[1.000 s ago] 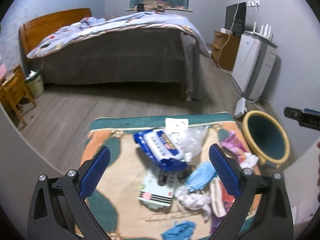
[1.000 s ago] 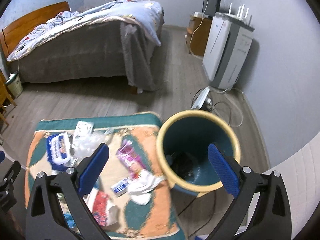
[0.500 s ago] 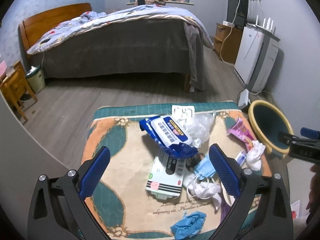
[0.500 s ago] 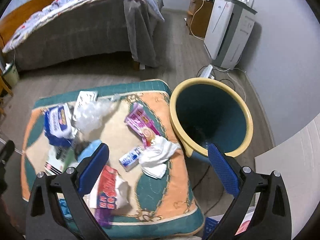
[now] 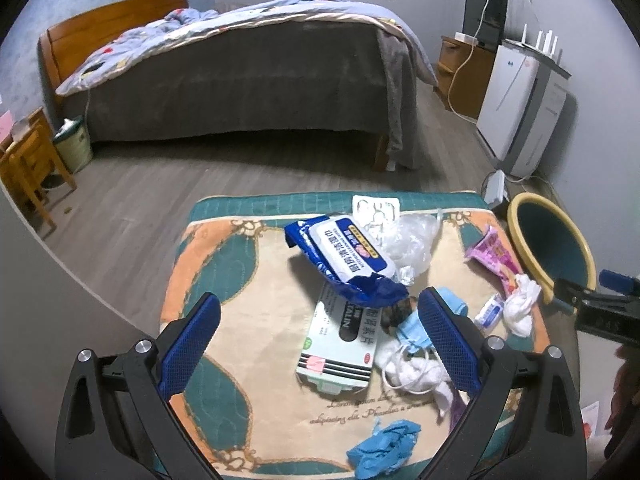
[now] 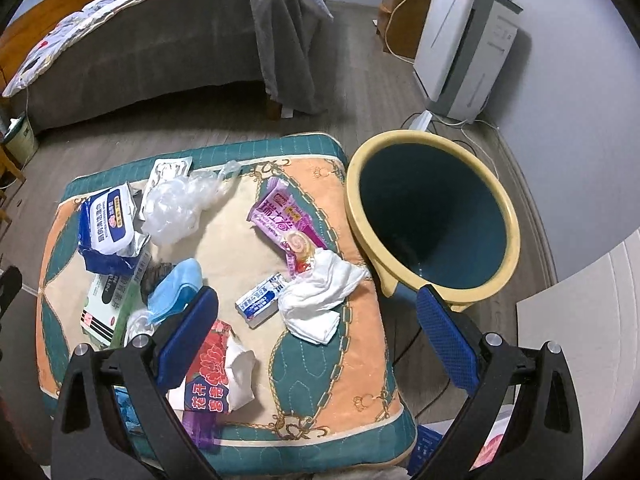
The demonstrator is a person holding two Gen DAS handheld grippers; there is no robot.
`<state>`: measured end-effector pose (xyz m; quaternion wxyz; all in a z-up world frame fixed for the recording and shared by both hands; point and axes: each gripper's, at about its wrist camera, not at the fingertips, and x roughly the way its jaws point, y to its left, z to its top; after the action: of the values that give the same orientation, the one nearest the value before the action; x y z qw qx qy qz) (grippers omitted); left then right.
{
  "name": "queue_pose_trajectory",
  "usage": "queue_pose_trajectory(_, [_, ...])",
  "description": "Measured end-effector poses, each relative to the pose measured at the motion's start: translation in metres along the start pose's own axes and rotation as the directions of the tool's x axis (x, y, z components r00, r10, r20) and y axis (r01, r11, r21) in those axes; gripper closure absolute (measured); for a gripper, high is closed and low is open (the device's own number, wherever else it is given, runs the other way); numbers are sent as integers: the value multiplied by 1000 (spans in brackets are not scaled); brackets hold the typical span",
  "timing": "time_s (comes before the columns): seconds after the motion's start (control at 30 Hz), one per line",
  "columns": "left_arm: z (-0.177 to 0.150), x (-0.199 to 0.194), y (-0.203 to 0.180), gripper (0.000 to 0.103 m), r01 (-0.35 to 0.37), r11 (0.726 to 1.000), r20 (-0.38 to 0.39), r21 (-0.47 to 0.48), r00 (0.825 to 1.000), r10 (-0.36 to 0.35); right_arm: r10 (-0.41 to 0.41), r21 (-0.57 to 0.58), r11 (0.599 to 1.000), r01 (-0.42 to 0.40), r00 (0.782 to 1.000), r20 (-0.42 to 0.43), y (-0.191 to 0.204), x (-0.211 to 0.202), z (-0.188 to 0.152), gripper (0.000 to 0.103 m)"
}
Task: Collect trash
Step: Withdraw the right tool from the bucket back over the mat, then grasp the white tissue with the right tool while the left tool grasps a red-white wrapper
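two grippers are hovering over a padded worktop [image 6: 360,364] strewn with trash. the left gripper [image 5: 318,338] is spreading its fingers wide with nothing between them, above a green and white box [image 5: 340,344] and a blue wipes pack [image 5: 346,254] lying across its far end. a blue face mask [image 5: 416,326] is lying just beside the right finger, and a crumpled blue glove [image 5: 384,448] is sitting near the worktop's front edge. the right gripper [image 6: 318,332] is likewise holding its fingers wide and empty, over a crumpled white tissue [image 6: 320,292] touching a pink wrapper [image 6: 284,222] and a small blue and white carton [image 6: 260,300]. a red floral tissue pack [image 6: 212,376] is lying by its left finger. a yellow-rimmed teal bin [image 6: 432,216] is standing just beside the worktop's right edge. a bed [image 5: 240,68] is standing beyond.
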<state>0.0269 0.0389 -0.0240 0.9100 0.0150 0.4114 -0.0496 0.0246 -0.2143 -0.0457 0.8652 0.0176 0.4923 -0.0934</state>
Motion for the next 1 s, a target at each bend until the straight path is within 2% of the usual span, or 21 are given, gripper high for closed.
queue_pose_trajectory(0.17, [3,5,0,5,-12,1000,-5,-1,1000,12,54,-2,999,-54,999,-4,-5,14,-1,6])
queue_pose_trajectory(0.33, [3,12,-6,5,-15,999,-19,33,1000,16,100,81,992,-97,994,-40,-21,33,-4,6])
queue_pose_trajectory(0.5, [0,18,-15,5,-10,996,-33,85,999,13,99,100,991,-89,991,-96,-20,50,-9,6])
queue_pose_trajectory(0.6, [-1,20,-16,5,-18,995,-39,99,999,22,113,137,985,-100,989,-91,-27,53,-5,6])
queue_pose_trajectory(0.7, [-1,24,-15,5,-5,996,-55,91,998,10,76,99,993,-66,992,-98,-28,62,-3,7])
queue_pose_trajectory(0.73, [-1,25,-16,5,-4,996,-57,92,998,9,75,89,994,-66,991,-108,-28,65,-4,10])
queue_pose_trajectory(0.8, [-1,27,-19,5,-1,995,-60,97,998,6,75,72,995,-66,988,-135,-26,75,-5,22])
queue_pose_trajectory(0.87, [-2,29,-21,5,6,995,-63,98,998,0,84,53,996,-76,984,-158,-22,85,-7,27])
queue_pose_trajectory(1.0, [-7,35,-36,5,36,990,-87,137,996,-24,98,12,995,-98,970,-223,-13,103,-11,45])
